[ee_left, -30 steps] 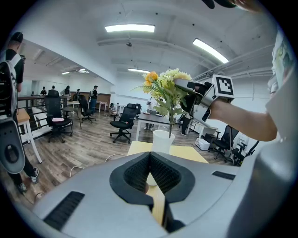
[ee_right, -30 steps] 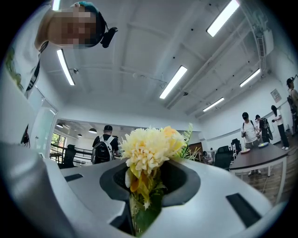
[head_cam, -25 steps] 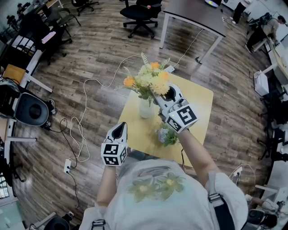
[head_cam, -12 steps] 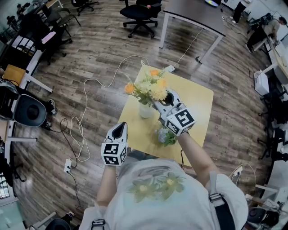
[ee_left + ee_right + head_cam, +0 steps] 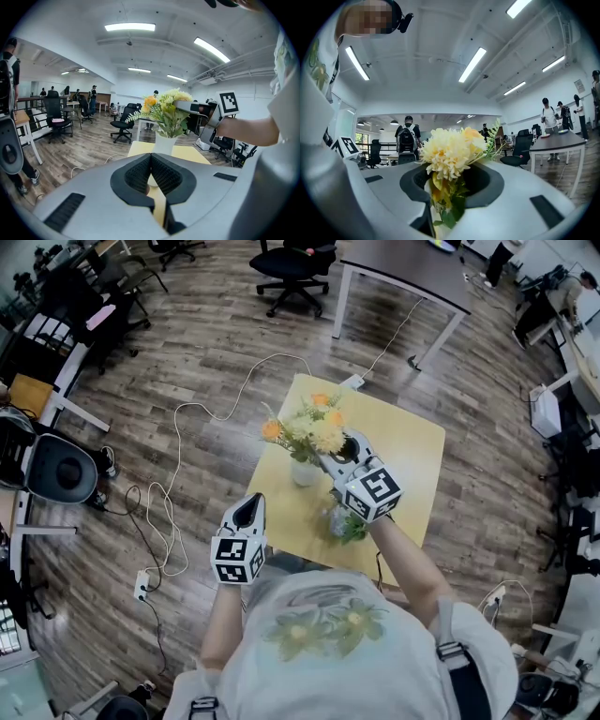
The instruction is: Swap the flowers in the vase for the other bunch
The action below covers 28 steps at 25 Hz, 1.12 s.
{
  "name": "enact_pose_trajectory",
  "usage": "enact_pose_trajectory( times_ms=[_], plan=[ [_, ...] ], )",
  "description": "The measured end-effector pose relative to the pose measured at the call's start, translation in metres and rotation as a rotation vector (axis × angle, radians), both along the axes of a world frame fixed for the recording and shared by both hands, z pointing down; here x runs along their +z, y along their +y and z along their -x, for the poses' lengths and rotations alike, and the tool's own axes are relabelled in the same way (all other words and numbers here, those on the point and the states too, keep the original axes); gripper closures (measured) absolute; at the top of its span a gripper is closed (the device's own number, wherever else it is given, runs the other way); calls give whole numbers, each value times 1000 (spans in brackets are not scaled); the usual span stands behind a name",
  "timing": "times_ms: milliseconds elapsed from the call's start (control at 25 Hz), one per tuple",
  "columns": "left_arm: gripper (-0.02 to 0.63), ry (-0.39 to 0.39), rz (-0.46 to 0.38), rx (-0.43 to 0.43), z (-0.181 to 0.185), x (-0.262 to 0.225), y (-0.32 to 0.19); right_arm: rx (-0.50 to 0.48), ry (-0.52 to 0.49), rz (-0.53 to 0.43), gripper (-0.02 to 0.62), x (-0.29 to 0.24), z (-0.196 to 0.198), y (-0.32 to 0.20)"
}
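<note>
A white vase [image 5: 305,472] stands on the small yellow table [image 5: 408,442]. My right gripper [image 5: 329,459] is shut on the stems of a yellow and orange bunch [image 5: 306,427], held over the vase with its leaves at the vase mouth. In the left gripper view the bunch [image 5: 166,109] sits right on top of the vase [image 5: 164,142], with the right gripper [image 5: 194,108] beside it. The blooms [image 5: 449,151] fill the right gripper view. A second, pale bunch [image 5: 344,522] lies on the table under my right wrist. My left gripper [image 5: 250,505] is shut and empty at the table's near left edge.
White cables [image 5: 187,418] trail over the wooden floor left of the table. A larger table [image 5: 412,273] and office chairs [image 5: 291,268] stand beyond. More chairs and desks line the left side [image 5: 66,324].
My right gripper has sunk with the yellow bunch, bringing the blooms down toward the vase. The left gripper has stayed where it was.
</note>
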State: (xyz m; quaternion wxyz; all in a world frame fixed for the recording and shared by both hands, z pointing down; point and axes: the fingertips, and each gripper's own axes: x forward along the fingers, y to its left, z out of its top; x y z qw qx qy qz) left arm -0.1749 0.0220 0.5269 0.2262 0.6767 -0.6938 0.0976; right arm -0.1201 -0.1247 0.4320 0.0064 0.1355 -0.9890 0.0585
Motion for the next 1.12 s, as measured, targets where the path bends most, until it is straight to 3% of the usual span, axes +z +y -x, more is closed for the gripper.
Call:
enact_pose_trajectory(
  times_ms=[600, 1120],
  plan=[
    [589, 4, 10, 0, 1, 4, -4, -17, 109, 40, 459, 45, 2, 4],
    [589, 7, 11, 3, -2, 6, -10, -3, 138, 15, 451, 58, -2, 0]
  ],
)
